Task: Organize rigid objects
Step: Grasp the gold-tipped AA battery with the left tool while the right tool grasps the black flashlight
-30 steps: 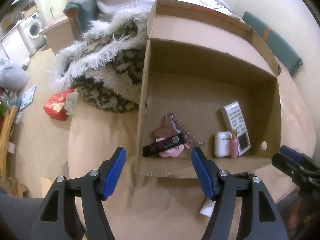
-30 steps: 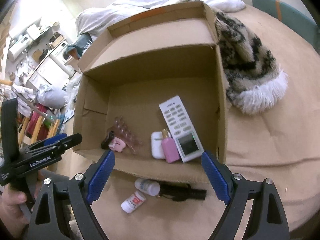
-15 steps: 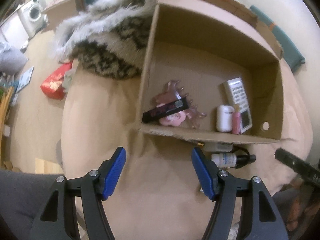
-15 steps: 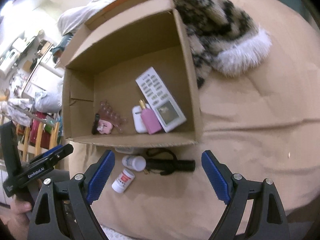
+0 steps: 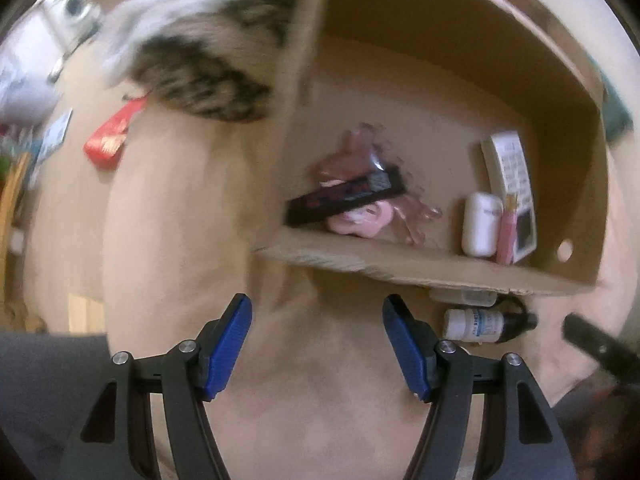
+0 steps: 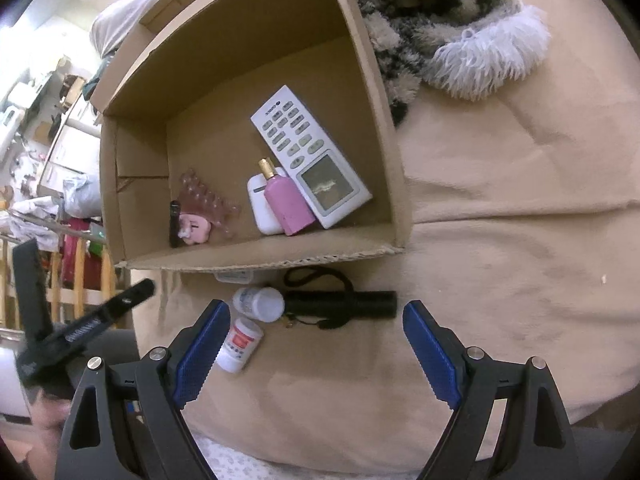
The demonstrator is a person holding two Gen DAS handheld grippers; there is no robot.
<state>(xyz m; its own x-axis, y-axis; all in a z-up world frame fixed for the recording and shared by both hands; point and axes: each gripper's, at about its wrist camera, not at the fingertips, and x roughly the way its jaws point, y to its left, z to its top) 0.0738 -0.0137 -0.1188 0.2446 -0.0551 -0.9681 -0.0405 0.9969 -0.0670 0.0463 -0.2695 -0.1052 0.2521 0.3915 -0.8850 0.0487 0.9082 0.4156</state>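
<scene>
A cardboard box (image 6: 396, 184) (image 5: 440, 276) lies open on a tan blanket. Inside it are a white remote (image 6: 308, 156) (image 5: 510, 172), a pink bottle (image 6: 288, 200), a white case (image 6: 260, 208) (image 5: 480, 224), a pink hair claw (image 6: 208, 200) and a black stick (image 5: 344, 200). In front of the box lie a black flashlight (image 6: 340, 304), a white-capped bottle (image 6: 260, 304) (image 5: 476, 324) and a small red-labelled bottle (image 6: 240, 344). My right gripper (image 6: 316, 344) hangs open just above these loose items. My left gripper (image 5: 316, 344) is open over bare blanket, left of the bottles.
A furry black-and-white garment (image 6: 448, 32) (image 5: 208, 60) lies beside the box. A red packet (image 5: 112, 136) sits on the floor past the bed edge. The left gripper's body (image 6: 80, 328) shows at the left of the right wrist view. Cluttered furniture (image 6: 48, 120) stands beyond.
Both grippers have sunk and tilted downward, so the box has slid up the views and the flashlight and bottles in front of it have come closer. Neither jaw opening has changed.
</scene>
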